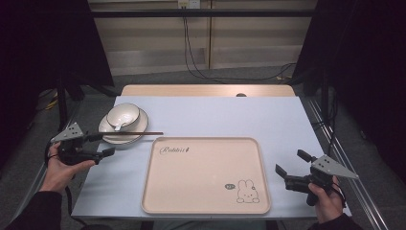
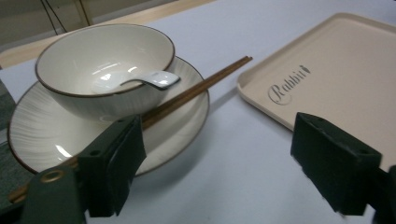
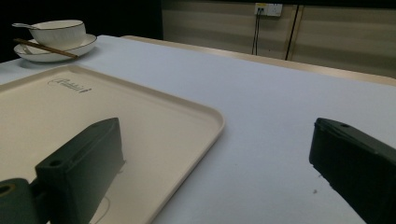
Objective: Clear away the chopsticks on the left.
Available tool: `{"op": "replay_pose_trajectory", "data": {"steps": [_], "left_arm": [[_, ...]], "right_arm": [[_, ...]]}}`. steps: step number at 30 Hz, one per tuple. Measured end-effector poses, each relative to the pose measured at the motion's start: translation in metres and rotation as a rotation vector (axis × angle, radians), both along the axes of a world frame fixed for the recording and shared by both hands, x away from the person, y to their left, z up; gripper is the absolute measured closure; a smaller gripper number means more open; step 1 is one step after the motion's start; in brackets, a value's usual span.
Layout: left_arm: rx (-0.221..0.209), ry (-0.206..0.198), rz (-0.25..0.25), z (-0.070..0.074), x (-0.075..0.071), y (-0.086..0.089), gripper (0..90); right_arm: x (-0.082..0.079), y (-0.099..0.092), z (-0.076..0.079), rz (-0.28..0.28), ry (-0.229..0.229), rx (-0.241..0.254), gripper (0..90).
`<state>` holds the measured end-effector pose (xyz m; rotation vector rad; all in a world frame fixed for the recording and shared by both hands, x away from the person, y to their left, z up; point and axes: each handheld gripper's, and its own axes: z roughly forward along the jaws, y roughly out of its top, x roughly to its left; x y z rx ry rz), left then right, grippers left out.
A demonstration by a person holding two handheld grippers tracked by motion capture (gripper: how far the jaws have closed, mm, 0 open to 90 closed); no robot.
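Set for moving tableware onto a tray.

Left gripper point(image 1: 105, 144): held level at the left edge of the worktop point(image 1: 215, 115), jaws wide apart with nothing between them, pointed towards the near end of the chopsticks point(image 1: 136, 133). In the left gripper view point(image 2: 224, 140), the handle ends of the chopsticks point(image 2: 196, 86) run down behind the left-hand jaw rather than into the gap. Judged an approach, not a grip; needs a small sideways shift before closing.

Chopsticks: paired side by side, laid across the front rim of the plate point(image 1: 107, 125), tips overhanging towards the tray point(image 1: 201, 177) and stopping just short of its far left corner. Raised off the cloth by the rim, which probably leaves room for a jaw to slip under.

Bowl point(image 1: 123, 115): upright on the plate, just behind the chopsticks, with a white spoon point(image 1: 118, 126) leaning inside, handle over the near edge. Stacked so, likely to keep the set compact beside the tray.

Tray: bare, flat at the centre front of the worktop, rabbit drawing at the near right corner, lettering at the far left; placed within reach of both hands as the likely destination.

Right gripper point(image 1: 290, 162): parked low at the right edge of the worktop, well apart from the tableware, jaws spread and holding nothing. In the right gripper view point(image 3: 215, 154), aimed across the tray's near corner; seemingly waiting.
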<state>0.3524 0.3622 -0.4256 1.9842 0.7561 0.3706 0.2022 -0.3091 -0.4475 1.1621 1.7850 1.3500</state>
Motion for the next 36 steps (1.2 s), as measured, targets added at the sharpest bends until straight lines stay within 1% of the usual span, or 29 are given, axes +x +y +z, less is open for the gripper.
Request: {"op": "replay_pose_trajectory", "data": {"steps": [1, 2, 3, 4, 5, 6, 7, 8, 9, 10, 11, 12, 15, 16, 17, 18, 19, 20, 22, 23, 24, 25, 26, 27, 28, 30, 32, 33, 36], "left_arm": [[0.013, -0.01, -0.013, -0.001, 0.007, 0.003, 27.9], [0.013, -0.01, -0.013, -0.001, 0.007, 0.003, 29.2], [0.006, 0.0, -0.029, -0.002, 0.011, 0.004, 29.2], [0.019, 0.011, -0.045, -0.003, 0.015, 0.005, 32.1], [0.041, 0.024, -0.056, -0.005, 0.022, 0.006, 34.0], [0.041, 0.024, -0.056, -0.005, 0.022, 0.006, 35.3], [0.044, 0.03, -0.06, -0.006, 0.026, 0.007, 36.6], [0.049, 0.034, -0.066, -0.007, 0.028, 0.007, 36.6], [0.064, 0.024, -0.068, -0.008, 0.032, 0.009, 36.8], [0.066, 0.025, -0.077, -0.009, 0.035, 0.01, 37.3], [0.067, 0.02, -0.07, -0.011, 0.036, 0.011, 37.4], [0.073, 0.015, -0.078, -0.013, 0.04, 0.012, 37.4], [0.104, 0.024, -0.097, -0.02, 0.048, 0.011, 40.0], [0.111, 0.023, -0.093, -0.021, 0.049, 0.011, 40.3], [0.101, 0.026, -0.097, -0.022, 0.052, 0.011, 40.4], [0.111, 0.018, -0.085, -0.022, 0.053, 0.011, 41.2], [0.111, 0.018, -0.085, -0.022, 0.053, 0.011, 42.1], [0.113, 0.015, -0.087, -0.023, 0.057, 0.012, 43.5], [0.118, 0.015, -0.084, -0.023, 0.059, 0.011, 46.4], [0.119, 0.03, -0.084, -0.023, 0.06, 0.011, 47.4], [0.135, 0.019, -0.086, -0.024, 0.063, 0.01, 48.8], [0.135, 0.019, -0.086, -0.024, 0.063, 0.01, 49.6], [0.155, 0.012, -0.077, -0.024, 0.064, 0.011, 49.6], [0.153, 0.017, -0.075, -0.026, 0.065, 0.011, 49.8], [0.142, 0.014, -0.073, -0.029, 0.066, 0.011, 51.6], [0.135, 0.013, -0.08, -0.029, 0.067, 0.012, 52.1], [0.137, 0.009, -0.078, -0.029, 0.067, 0.011, 52.7], [0.147, 0.0, -0.073, -0.029, 0.066, 0.01, 53.0], [0.144, -0.002, -0.076, -0.03, 0.066, 0.01, 53.6]], "right_arm": [[0.0, 0.0, 0.0, 0.001, -0.001, 0.0, 2.3], [0.0, 0.0, 0.0, 0.001, -0.001, 0.0, 2.3], [0.0, 0.0, 0.0, 0.0, -0.001, 0.0, 2.3], [0.0, 0.0, 0.0, 0.003, 0.0, 0.0, 2.4], [0.0, 0.0, 0.0, 0.002, -0.001, 0.001, 2.3], [0.0, 0.0, 0.0, 0.002, -0.001, 0.001, 2.3], [0.0, 0.0, 0.0, 0.001, -0.001, 0.001, 2.3], [0.0, 0.0, 0.0, 0.001, -0.001, 0.001, 2.3], [0.0, 0.0, 0.0, 0.001, -0.001, 0.001, 2.3], [0.0, 0.0, 0.0, 0.003, 0.0, 0.001, 2.3], [0.0, 0.0, 0.0, 0.003, -0.002, 0.0, 2.3], [0.0, 0.0, 0.0, 0.003, -0.002, 0.0, 2.3], [0.0, 0.0, 0.0, 0.0, -0.002, 0.002, 2.3], [0.0, 0.0, 0.0, 0.0, -0.002, 0.002, 2.3], [0.0, 0.0, 0.0, -0.001, -0.002, 0.001, 2.3], [0.0, 0.0, 0.0, 0.0, -0.001, 0.003, 2.3], [0.0, 0.0, 0.0, 0.0, -0.001, 0.003, 2.3], [0.0, 0.0, 0.0, 0.002, 0.003, 0.006, 2.3], [0.001, 0.0, -0.001, -0.006, -0.001, 0.006, 2.4], [0.0, 0.0, -0.001, -0.006, 0.002, 0.008, 2.3], [0.0, 0.0, -0.001, -0.003, 0.003, 0.007, 2.3], [0.0, 0.0, -0.001, -0.002, 0.004, 0.005, 2.4], [0.0, 0.0, -0.001, -0.002, 0.004, 0.005, 2.4], [0.0, 0.0, -0.001, -0.002, -0.003, -0.005, 2.3], [0.0, 0.0, 0.0, -0.002, -0.002, -0.003, 2.4], [0.0, 0.0, -0.001, -0.003, -0.004, -0.004, 2.4], [0.0, 0.0, 0.0, -0.001, -0.002, 0.001, 2.4], [0.0, 0.0, -0.001, -0.001, 0.002, 0.001, 2.4], [0.0, 0.001, -0.001, -0.001, 0.001, -0.001, 2.4]]}}
